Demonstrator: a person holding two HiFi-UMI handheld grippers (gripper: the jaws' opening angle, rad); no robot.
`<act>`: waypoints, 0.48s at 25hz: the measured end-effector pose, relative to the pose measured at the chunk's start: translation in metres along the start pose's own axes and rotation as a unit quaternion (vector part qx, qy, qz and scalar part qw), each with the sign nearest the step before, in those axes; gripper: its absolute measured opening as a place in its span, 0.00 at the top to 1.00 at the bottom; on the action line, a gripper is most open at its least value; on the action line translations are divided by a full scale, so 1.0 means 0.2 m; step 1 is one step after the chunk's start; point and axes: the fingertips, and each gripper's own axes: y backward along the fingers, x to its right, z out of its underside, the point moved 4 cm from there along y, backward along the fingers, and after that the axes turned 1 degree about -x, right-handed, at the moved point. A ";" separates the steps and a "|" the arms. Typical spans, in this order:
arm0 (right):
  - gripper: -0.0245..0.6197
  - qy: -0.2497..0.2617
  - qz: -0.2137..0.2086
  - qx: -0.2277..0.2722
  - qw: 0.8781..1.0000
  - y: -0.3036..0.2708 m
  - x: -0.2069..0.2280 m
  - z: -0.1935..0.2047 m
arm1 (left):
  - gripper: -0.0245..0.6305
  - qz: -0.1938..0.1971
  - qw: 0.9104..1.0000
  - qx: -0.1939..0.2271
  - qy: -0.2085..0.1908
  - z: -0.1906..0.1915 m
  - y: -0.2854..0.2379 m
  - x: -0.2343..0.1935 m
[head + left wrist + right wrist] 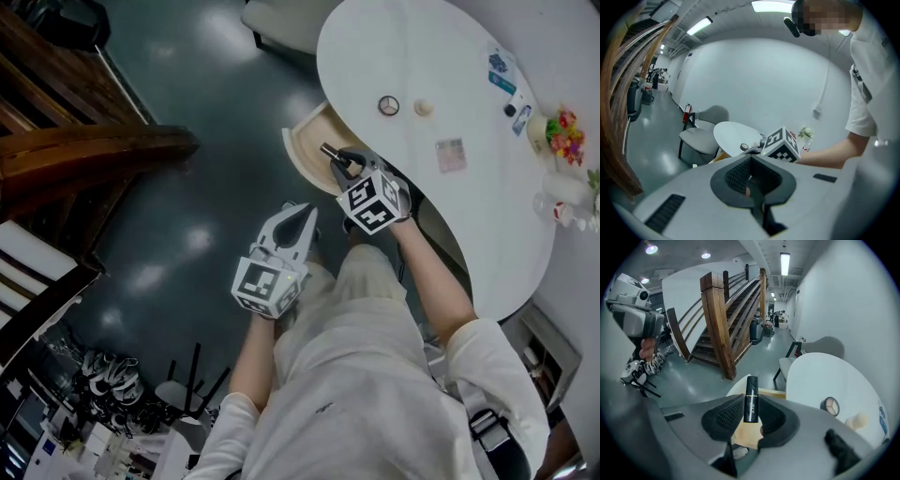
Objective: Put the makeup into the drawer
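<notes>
A black makeup tube (751, 400) is clamped between the pads of the right tool (750, 420). It is held roughly upright in the right gripper view, with its upper end standing out past the jaws. In the head view the right tool (345, 167) is seen at the near edge of the white bench (422, 56). There the makeup tube (330, 152) is carried over the open pale-wood drawer (302, 150) that juts from under the bench edge. Whether the tube touches the drawer cannot be told. The left tool (305, 217) is held apart from the drawer, nearer the person's body and over the dark floor (187, 187). Its jaws are brought together, and nothing is seen between them in the left gripper view (752, 187). A round compact (388, 106) is left lying on the bench, well apart from the drawer.
</notes>
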 end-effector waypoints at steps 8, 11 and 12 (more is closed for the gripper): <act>0.82 -0.004 0.006 -0.031 0.999 -0.30 -0.03 0.04 | 0.95 -0.005 1.000 -0.005 0.010 0.08 0.02 -0.19; 0.82 -0.006 0.005 -0.045 0.999 -0.44 0.00 0.09 | 0.95 -0.009 1.000 -0.007 0.016 0.12 0.01 -0.26; 0.82 -0.004 0.004 -0.050 0.999 -0.49 0.01 0.10 | 0.95 -0.011 1.000 -0.008 0.017 0.14 0.00 -0.29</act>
